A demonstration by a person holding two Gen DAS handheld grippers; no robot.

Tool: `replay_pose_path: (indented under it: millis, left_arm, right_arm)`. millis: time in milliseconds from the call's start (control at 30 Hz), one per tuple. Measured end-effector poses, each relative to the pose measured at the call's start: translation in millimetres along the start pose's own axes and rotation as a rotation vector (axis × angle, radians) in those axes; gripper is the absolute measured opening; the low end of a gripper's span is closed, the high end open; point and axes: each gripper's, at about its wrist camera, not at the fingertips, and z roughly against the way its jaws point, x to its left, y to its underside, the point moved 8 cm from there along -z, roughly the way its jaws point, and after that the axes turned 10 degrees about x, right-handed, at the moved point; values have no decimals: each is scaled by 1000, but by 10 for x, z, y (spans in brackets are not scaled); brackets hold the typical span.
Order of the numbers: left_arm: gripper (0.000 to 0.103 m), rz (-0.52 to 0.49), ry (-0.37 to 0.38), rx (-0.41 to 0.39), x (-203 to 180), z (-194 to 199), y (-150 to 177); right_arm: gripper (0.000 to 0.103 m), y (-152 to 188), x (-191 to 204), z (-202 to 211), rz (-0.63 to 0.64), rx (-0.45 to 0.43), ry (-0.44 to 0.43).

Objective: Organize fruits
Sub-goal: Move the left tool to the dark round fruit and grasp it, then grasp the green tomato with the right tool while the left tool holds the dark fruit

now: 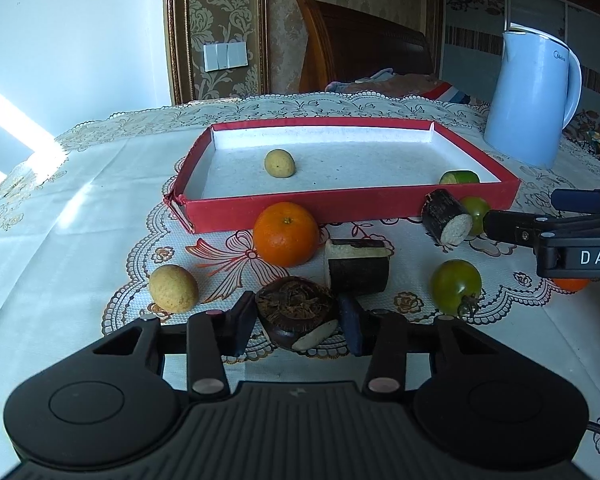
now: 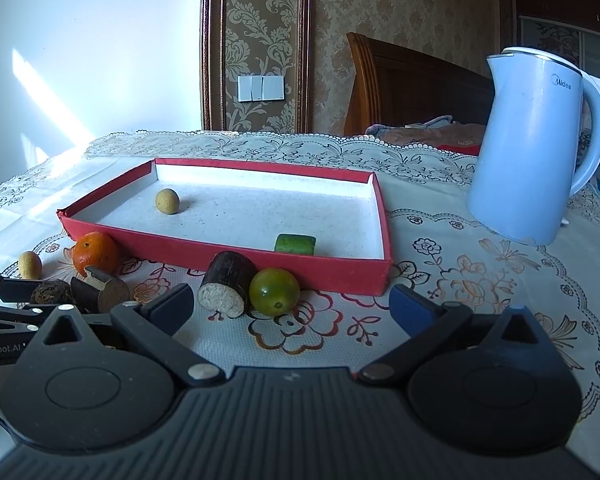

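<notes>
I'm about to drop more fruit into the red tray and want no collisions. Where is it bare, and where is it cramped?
The red tray is mostly bare: only a small yellow fruit toward its far left and a green piece by the near right wall, with open floor between them. The cloth before the tray's near wall is crowded: orange, dark sugarcane pieces, green tomatoes.

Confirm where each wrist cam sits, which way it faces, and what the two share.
Left wrist: low over the near table edge, facing the red tray; own left gripper shut on the water chestnut; right gripper enters from the right edge.
Right wrist: further right, low, facing the tray and kettle; own gripper open over bare tablecloth; left gripper shows at the left edge.
Shared: tray, kettle, orange, both dark sugarcane pieces, one green tomato.
</notes>
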Motion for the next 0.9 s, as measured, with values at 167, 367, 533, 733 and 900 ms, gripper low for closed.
replay_pose_path:
  millis: [167,367,533,733,900]
  left_arm:
    - [44,8,-22,0,46,1,3]
    - [44,80,-50,-1,276,24,24]
    - [44,90,-52,-5,308,41,26]
    - [44,92,-50,-5,315,41,19]
    - [44,92,-50,-5,315,40,20]
  right_arm:
    - [103,5,2,0,1,2,-1]
    - [103,27,58,75,16,-3,-59]
    - [99,139,292,200,83,13,-184]
    - [86,211,584,160,211,38,-168]
    - [67,201,664,32,208,95,-163]
